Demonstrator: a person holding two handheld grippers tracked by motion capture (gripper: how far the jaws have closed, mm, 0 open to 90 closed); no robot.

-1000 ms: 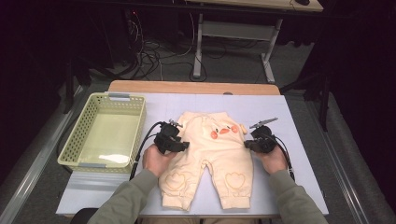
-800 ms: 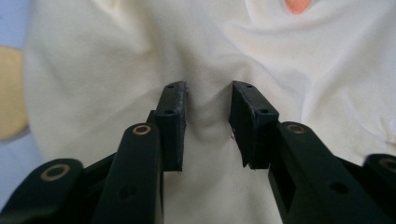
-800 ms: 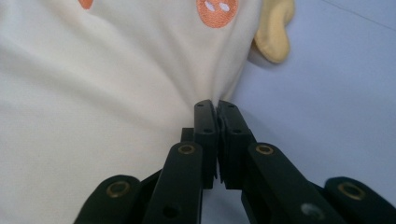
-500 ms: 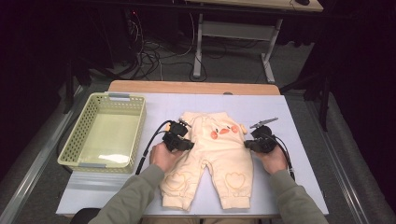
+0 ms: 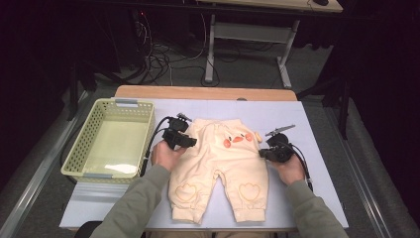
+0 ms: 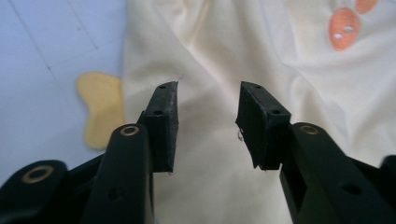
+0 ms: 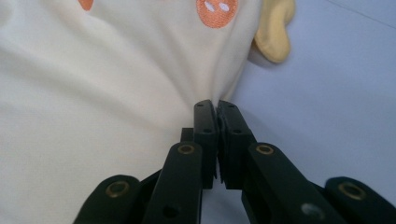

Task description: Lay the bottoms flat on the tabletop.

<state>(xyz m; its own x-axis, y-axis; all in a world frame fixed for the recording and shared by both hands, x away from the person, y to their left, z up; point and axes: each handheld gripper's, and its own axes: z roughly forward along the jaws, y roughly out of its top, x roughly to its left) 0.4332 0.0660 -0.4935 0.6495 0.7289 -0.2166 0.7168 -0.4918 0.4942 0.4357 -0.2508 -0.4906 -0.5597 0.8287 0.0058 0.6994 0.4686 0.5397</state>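
The cream baby pants (image 5: 220,171) lie flat at the centre of the counter (image 5: 317,124) in the high view, waistband toward the top of the frame and both legs running down toward the lower edge.

The right claw (image 5: 267,152), at the right of centre in that view, is pressed together on the right edge of the garment near the waist; in the right gripper view its pads pinch a puckered fold of cream fabric just below the orange embroidered patch (image 7: 217,10).

The left claw (image 5: 190,143) sits over the left side of the waist. Its jaws have just been opening and now stand spread, with fabric lying beneath and between them but neither pad (image 6: 164,116) pressing on it (so nothing is held on that side).

The step in hand looks like getting a matching hold on the left edge, so that both sides can be lifted or folded together. The next move probably calls for lowering the left claw onto the cloth and closing on a fold, level with the right one. The yellow basket (image 5: 79,148) waits at the left of the frame, well apart from the pants.
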